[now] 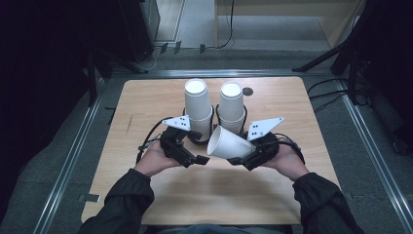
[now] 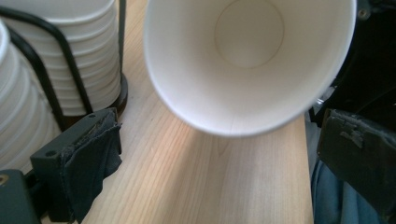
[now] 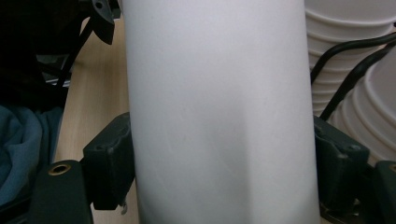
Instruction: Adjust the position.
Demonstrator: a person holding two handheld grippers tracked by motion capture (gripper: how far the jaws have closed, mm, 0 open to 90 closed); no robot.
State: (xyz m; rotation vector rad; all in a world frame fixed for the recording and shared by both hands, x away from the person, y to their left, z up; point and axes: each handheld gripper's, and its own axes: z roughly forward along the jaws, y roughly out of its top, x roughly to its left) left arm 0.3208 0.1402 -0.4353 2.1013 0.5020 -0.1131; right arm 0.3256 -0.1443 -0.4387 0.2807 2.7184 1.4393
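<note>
Right hand-held gripper (image 1: 242, 158) clamps a white paper cup (image 1: 228, 144) lying sideways above the light wooden desk (image 1: 204, 195), mouth toward the left hand-held gripper (image 1: 200, 159), whose jaws stand wide with nothing between them. Two stacks of white paper cups (image 1: 197, 105) in a black wire holder (image 1: 199, 137) sit just behind.

Matt white paper cup (image 1: 228, 144), pale smooth wood-grain table (image 1: 204, 190)

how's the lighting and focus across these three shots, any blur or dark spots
High view: wooden table evenly lit, surroundings nearly black. Left gripper view: paper cup bright inside, casting a soft shadow on the wood; near jaws slightly soft. Right gripper view: the cup's wall is close, featureless, mildly blurred.
</note>
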